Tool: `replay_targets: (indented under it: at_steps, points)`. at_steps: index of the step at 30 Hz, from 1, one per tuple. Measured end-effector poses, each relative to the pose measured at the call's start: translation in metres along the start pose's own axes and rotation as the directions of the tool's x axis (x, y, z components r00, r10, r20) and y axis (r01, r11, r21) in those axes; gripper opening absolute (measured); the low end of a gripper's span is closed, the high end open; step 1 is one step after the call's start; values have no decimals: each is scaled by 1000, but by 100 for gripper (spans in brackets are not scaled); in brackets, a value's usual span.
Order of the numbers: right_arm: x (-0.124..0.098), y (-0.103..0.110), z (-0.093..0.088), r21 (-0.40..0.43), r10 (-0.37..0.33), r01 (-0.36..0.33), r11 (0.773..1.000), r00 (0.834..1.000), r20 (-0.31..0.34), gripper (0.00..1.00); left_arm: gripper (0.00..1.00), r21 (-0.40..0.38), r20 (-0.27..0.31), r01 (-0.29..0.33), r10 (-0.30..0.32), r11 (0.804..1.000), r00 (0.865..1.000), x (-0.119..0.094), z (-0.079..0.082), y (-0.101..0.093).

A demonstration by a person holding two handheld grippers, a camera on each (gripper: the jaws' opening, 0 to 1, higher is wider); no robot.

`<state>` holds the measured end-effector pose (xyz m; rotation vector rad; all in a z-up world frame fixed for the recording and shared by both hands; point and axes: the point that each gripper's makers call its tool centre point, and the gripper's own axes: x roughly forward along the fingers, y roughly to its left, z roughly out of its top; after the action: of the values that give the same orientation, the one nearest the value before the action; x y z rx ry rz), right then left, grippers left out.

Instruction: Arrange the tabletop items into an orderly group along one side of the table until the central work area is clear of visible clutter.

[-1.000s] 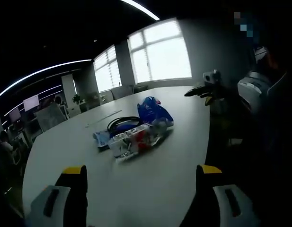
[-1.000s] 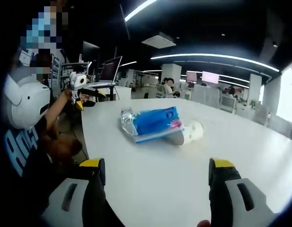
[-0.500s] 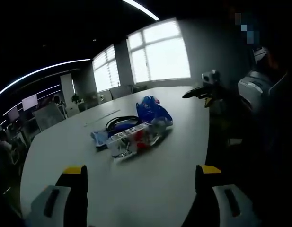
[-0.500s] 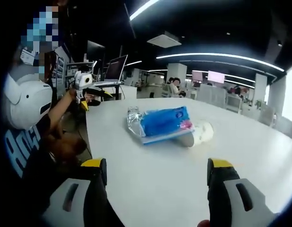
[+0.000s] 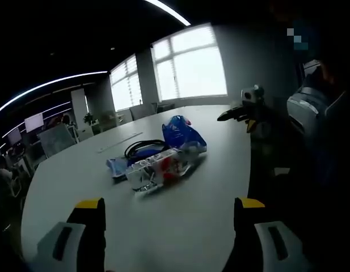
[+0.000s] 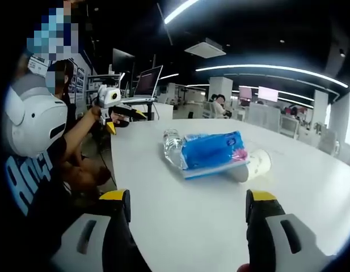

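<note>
Large white oval surface [image 5: 180, 215] in an open office; items lie in one loose cluster near its middle.

Left gripper view: left tool [image 5: 169, 224] held low over the near edge of the surface, yellow-tipped jaws wide apart, nothing between them. Cluster sits well ahead of the jaws. In it: a clear plastic bottle with a red-and-white label [image 5: 155, 169], lying on its side at the near end; a blue plastic bag [image 5: 183, 133] just behind the bottle, touching it or nearly so; a coil of black cable [image 5: 143, 148] beside the bag, on the window side; a small pale-blue flat packet [image 5: 119, 165] at the bottle's left end. Right tool [image 5: 228, 115] is seen off the surface's right edge, well apart from the cluster; from this angle I cannot tell its jaw gap.

Right gripper view: right tool [image 6: 186, 226] also low over the surface edge, jaws wide, empty. Same cluster from the other side: a blue soft pack with a pink patch [image 6: 211, 152] in the middle, the clear bottle [image 6: 173, 146] against its left end, a white paper cup [image 6: 254, 164] on its side at its right end. The left tool [image 6: 126, 113] shows beyond the far-left edge of the surface, held by a person in a dark T-shirt with pale-blue lettering [image 6: 27, 175].
</note>
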<state>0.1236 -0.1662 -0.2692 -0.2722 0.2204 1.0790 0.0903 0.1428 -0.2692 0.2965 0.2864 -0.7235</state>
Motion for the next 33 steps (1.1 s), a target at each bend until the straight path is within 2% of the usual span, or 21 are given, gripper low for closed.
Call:
replay_targets:
  at_steps: [15, 24, 33]
  points:
    - [11, 8, 7, 2, 37, -37, 999, 999, 30, 75, 92, 2, 20, 19, -19, 1000, 1000, 7, 6, -1]
    - [24, 23, 10, 2, 93, -94, 996, 994, 48, 73, 92, 6, 27, 42, -42, 999, 999, 13, 9, -3]
    - [33, 28, 14, 0, 112, -112, 994, 992, 53, 71, 90, 5, 29, 53, -53, 999, 998, 14, 10, -1]
